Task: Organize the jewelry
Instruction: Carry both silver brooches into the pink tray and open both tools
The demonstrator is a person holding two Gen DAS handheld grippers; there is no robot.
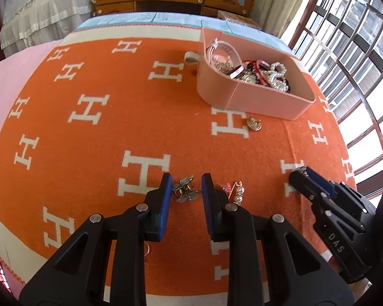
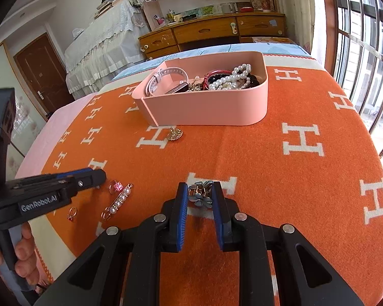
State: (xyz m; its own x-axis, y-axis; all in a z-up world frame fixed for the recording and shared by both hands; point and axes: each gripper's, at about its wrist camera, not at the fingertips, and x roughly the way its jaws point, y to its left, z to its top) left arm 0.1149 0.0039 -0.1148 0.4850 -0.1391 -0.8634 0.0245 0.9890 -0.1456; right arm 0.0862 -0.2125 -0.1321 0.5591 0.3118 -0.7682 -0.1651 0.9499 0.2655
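Right wrist view shows the right gripper (image 2: 200, 196) clenched on a blue flower clip (image 2: 200, 195), the left gripper (image 1: 186, 187) likewise pinching a silver flower piece (image 1: 185, 188), both bound, I judge, for the pink box (image 2: 217, 107) further up the bed.

Pink box (image 2: 212, 109) full of jewelry, brooch (image 2: 175, 134) beside it, pearl pin (image 2: 117, 201) apart

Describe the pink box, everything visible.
The pink box is open-topped, with rounded corners and smooth, plastic-looking walls, one vertical seam near a corner. It stands upright on the orange blanket, heaped with pearl strands, red bangles and a pale-strapped watch. A gold brooch lies just in front, apart from it.
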